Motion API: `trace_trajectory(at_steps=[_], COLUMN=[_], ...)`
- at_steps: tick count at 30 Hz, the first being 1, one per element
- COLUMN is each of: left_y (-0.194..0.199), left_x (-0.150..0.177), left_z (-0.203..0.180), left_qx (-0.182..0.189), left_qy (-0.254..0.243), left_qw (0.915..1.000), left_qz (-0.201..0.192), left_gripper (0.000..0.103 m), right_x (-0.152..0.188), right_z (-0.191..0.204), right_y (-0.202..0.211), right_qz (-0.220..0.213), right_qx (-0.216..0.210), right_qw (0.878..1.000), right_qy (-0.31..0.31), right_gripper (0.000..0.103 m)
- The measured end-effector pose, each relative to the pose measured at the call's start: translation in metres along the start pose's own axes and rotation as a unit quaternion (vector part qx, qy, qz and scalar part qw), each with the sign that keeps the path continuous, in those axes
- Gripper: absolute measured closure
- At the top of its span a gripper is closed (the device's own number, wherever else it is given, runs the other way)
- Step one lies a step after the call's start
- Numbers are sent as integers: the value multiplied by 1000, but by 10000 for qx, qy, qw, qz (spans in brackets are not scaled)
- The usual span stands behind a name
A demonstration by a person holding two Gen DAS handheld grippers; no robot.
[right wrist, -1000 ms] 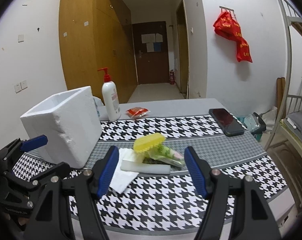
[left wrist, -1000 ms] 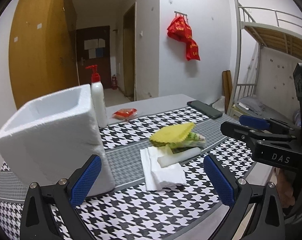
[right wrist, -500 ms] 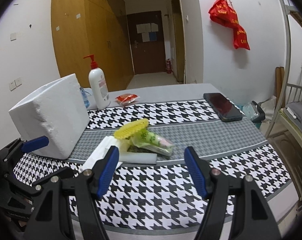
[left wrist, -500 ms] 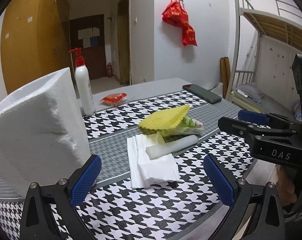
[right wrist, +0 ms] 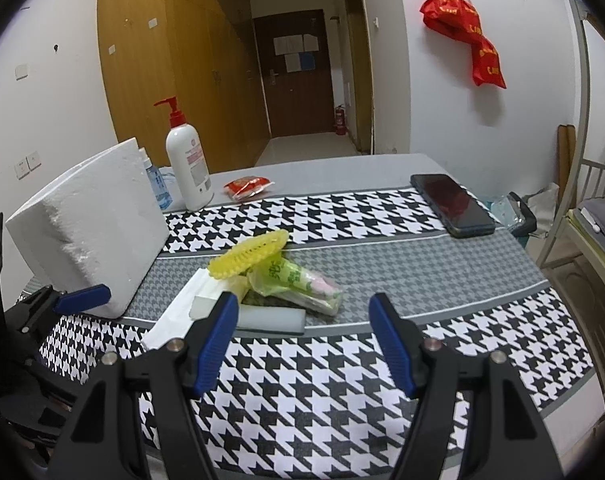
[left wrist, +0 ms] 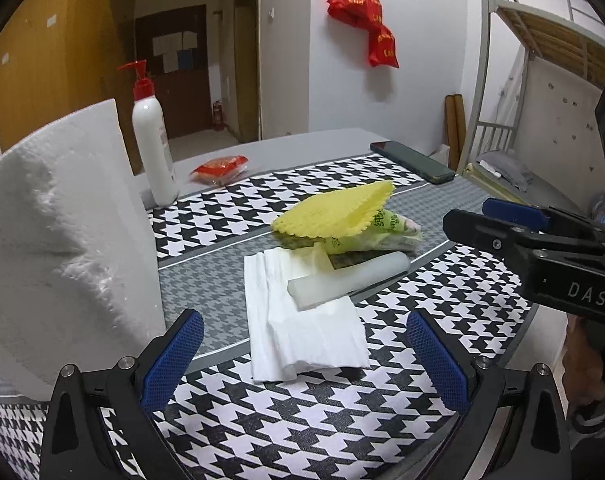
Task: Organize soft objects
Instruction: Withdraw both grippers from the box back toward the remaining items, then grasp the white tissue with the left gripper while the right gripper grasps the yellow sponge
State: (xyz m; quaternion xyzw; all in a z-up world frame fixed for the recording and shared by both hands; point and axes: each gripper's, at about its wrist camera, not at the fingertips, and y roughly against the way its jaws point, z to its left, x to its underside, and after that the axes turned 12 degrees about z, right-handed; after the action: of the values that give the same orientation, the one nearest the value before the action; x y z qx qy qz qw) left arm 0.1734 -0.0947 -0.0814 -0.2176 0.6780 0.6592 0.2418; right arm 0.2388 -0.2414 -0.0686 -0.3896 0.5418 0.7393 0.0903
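A pile of soft things lies mid-table: a folded white tissue (left wrist: 302, 320), a white foam strip (left wrist: 346, 280) across it, a yellow foam net (left wrist: 334, 212) and a green plastic packet (left wrist: 374, 236) behind. My left gripper (left wrist: 302, 356) is open just short of the tissue, nothing between its pads. My right gripper (right wrist: 302, 332) is open too, in front of the foam strip (right wrist: 272, 320), the yellow net (right wrist: 248, 254) and the packet (right wrist: 298, 280). A white styrofoam box (left wrist: 62, 240) stands close on the left; its opening is hidden.
A pump bottle (right wrist: 188, 164), a small blue bottle (right wrist: 156, 184) and a red packet (right wrist: 246, 186) stand at the back. A black phone (right wrist: 452, 204) lies far right. A houndstooth cloth (right wrist: 342, 384) covers the table. A bunk bed frame (left wrist: 502, 60) stands right.
Both grippers have come forward and lower toward the pile. The styrofoam box now fills more of the left wrist view and its open top is out of sight.
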Motion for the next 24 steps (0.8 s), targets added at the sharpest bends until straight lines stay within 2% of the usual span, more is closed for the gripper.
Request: trace_trajectory(at_steps=[2, 8, 15, 20, 24], left_y=[-5, -19, -35, -39, -49], left_x=[-1, -5, -7, -8, -8], left_z=[0, 2, 0, -1, -1], left_qx=[4, -5, -50, 5, 43], left_qy=[-24, 8, -116, -226, -286], left_qw=[10000, 9996, 9980, 9976, 9957], left_qz=[91, 285, 616, 659, 877], left_gripper=[8, 9, 32, 36, 51], right_x=[-2, -3, -9, -12, -15], right_z=[-1, -3, -3, 0, 4], right_y=[-2, -10, -19, -27, -30], right_qz=[24, 102, 223, 378, 393], right_qx=[-22, -34, -58, -64, -79], right_qw=[10000, 9999, 9997, 9992, 9990], right_qy=[8, 9, 25, 83, 196], right_gripper=[31, 31, 31, 31, 31])
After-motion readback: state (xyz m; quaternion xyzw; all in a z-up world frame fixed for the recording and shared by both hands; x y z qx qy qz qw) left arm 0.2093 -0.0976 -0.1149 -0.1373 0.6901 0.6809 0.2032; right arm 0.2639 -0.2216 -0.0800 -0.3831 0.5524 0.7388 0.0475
